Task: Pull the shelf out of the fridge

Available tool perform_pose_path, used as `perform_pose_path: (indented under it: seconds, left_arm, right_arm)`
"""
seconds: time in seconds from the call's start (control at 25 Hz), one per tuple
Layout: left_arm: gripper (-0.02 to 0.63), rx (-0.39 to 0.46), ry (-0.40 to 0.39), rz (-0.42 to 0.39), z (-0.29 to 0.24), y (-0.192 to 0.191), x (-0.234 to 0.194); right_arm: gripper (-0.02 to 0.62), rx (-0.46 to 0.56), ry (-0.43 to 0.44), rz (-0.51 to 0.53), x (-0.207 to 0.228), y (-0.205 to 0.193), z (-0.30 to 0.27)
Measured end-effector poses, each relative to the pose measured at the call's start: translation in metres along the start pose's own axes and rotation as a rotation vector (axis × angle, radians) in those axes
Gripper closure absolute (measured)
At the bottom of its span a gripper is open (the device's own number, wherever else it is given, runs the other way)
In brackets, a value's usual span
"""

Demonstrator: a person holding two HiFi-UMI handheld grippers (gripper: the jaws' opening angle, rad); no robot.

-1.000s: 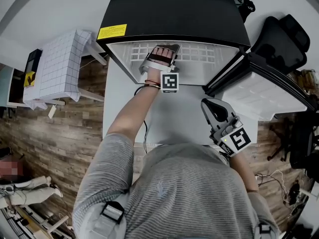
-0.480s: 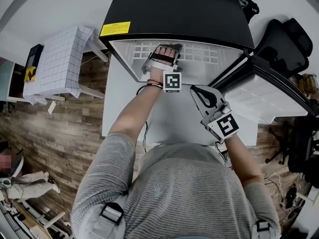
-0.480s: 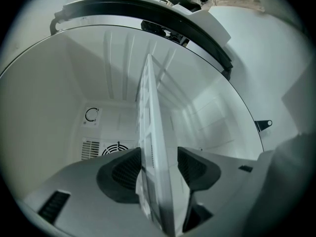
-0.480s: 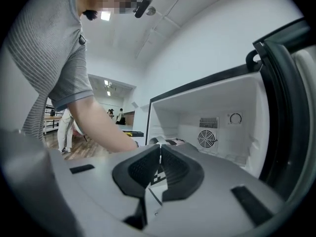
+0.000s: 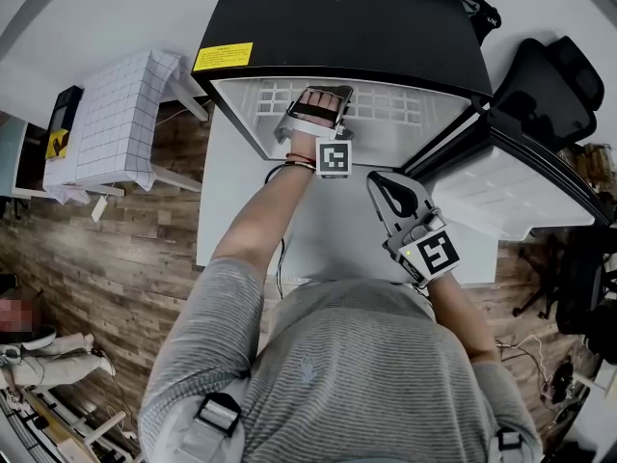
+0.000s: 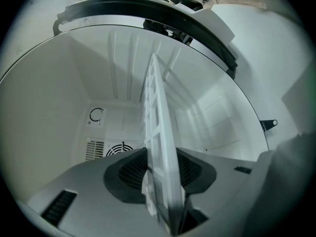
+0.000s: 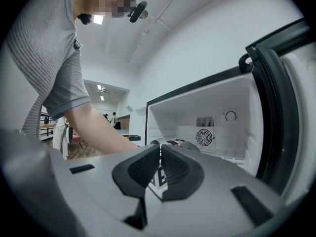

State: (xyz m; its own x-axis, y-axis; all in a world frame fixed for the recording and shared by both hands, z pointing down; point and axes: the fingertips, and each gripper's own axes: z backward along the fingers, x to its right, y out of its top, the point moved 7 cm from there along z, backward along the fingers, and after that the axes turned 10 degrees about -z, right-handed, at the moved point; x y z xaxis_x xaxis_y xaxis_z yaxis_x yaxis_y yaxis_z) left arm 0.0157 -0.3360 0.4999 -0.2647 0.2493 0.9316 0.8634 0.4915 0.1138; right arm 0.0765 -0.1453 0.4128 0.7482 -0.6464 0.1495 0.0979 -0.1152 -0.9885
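Left gripper view: left gripper (image 6: 160,172) jaws just closing, pads now clamping front edge of white grid shelf (image 6: 158,107), seated inside fridge (image 6: 59,107). Right gripper (image 7: 160,163) closed, empty, outside. Grasp step; next calls for straight, level pull outward.

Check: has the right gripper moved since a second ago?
Yes. The right gripper shifted left in the head view, away from the open fridge door.

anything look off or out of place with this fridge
Nothing stands out. The white shelf sits inside the open fridge, with nothing spilled or broken in view. The left gripper has just been closing its jaws, and the shelf's front edge is between them. The right gripper is shut and empty, out in front.
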Motion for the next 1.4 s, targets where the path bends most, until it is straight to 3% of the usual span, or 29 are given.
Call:
perform_pose_path:
  seconds: [0.32, 0.52, 0.68, 1.4]
  left_arm:
    - [0.443, 0.007, 0.052, 0.041, -0.002, 0.005, -0.003]
    - [0.446, 0.019, 0.024, 0.093, -0.006, 0.008, -0.003]
    - [0.492, 0.012, 0.036, 0.112, -0.005, 0.007, -0.006]
    - [0.547, -0.022, 0.048, 0.116, 0.000, 0.009, -0.003]
  right_arm:
    - [0.581, 0.014, -0.015, -0.028, -0.002, 0.002, 0.003]
    - [0.581, 0.009, -0.026, -0.019, 0.000, 0.004, 0.004]
    - [0.581, 0.008, -0.029, -0.008, -0.002, 0.005, 0.004]
    - [0.581, 0.006, -0.080, -0.071, -0.006, -0.003, 0.022]
